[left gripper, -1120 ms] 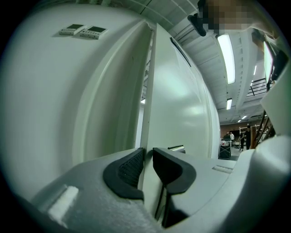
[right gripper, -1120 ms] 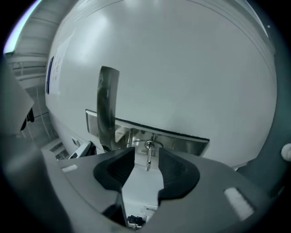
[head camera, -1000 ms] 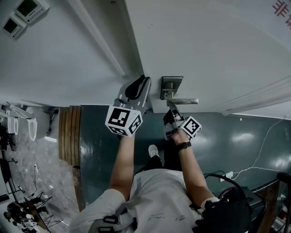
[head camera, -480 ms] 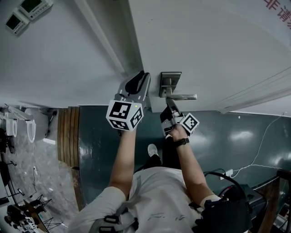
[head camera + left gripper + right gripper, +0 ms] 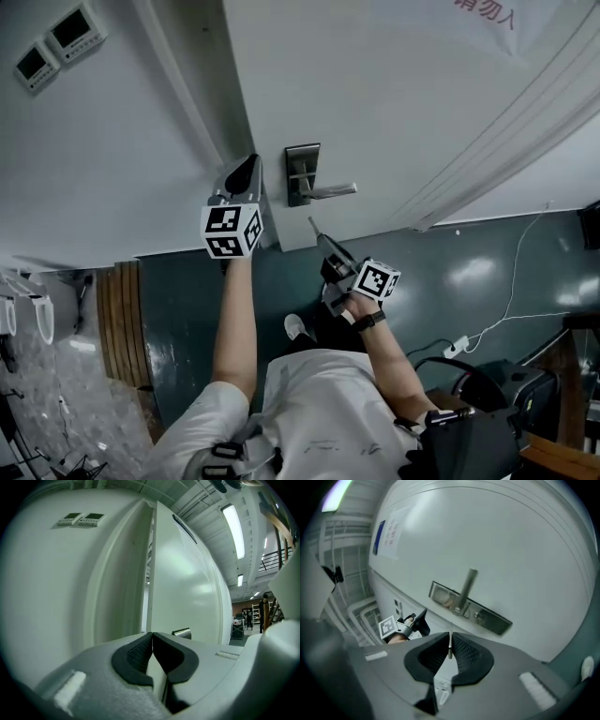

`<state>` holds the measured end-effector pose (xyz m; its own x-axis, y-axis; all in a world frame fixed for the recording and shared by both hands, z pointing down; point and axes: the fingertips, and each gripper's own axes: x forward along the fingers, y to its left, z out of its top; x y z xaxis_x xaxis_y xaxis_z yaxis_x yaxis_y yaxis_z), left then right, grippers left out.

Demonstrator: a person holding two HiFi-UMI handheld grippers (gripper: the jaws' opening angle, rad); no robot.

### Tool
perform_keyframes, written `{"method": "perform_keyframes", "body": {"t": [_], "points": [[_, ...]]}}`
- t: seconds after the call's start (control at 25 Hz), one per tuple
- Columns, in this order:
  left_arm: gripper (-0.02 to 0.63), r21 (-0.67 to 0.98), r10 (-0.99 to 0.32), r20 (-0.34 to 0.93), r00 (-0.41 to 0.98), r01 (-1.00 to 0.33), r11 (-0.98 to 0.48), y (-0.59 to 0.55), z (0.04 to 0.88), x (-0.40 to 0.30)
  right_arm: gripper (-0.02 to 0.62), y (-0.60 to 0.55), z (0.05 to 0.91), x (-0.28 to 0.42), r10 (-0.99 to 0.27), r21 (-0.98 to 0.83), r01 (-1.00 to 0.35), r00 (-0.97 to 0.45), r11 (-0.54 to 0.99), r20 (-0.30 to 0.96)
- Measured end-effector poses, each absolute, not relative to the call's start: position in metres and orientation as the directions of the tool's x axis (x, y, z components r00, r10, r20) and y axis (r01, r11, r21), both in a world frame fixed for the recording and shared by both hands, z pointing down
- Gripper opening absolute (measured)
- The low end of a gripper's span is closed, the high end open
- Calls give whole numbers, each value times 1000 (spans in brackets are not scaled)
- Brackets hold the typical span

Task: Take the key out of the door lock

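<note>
In the head view we see the left gripper (image 5: 246, 167) with its jaws by the edge of the door (image 5: 394, 84). The lock (image 5: 302, 172) and its handle (image 5: 330, 191) sit just right of them. The right gripper (image 5: 325, 246) is lower, its jaws clamped on the key (image 5: 313, 226). The key juts ahead of them, out of the lock and apart from the door.

In the left gripper view the jaws have just closed and meet tip to tip, nothing between them. The door edge stands ahead, the handle (image 5: 182, 633) just beyond to the right.

In the right gripper view the jaws, which have just been closing, pinch the key (image 5: 450, 648) edge-on. The lock (image 5: 487, 616) lies ahead, above them.
</note>
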<state>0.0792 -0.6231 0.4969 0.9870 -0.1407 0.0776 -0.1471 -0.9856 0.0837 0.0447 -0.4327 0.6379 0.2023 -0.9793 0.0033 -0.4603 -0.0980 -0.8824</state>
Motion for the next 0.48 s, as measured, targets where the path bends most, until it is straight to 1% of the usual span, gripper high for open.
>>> {"method": "perform_keyframes", "body": {"t": [0.12,0.24,0.36,0.48], "points": [[3,146,-101,53,993,-108,-983,-601,488,74,29,-406,593,64,-965,-740,-641,260,-203,40],[3,173,-67,20,998,-69,-982,-570,474,69,29,-389,543,84,-946,-533,-791,320,-300,56],[3,158,-52,7,999,-53,-986,-531,465,60,29,-366,498,100,-918,-385,-846,397,-370,10],[3,138,-45,9,999,-46,-989,-494,457,46,29,-348,459,104,-900,-277,-873,433,-402,-58]]}}
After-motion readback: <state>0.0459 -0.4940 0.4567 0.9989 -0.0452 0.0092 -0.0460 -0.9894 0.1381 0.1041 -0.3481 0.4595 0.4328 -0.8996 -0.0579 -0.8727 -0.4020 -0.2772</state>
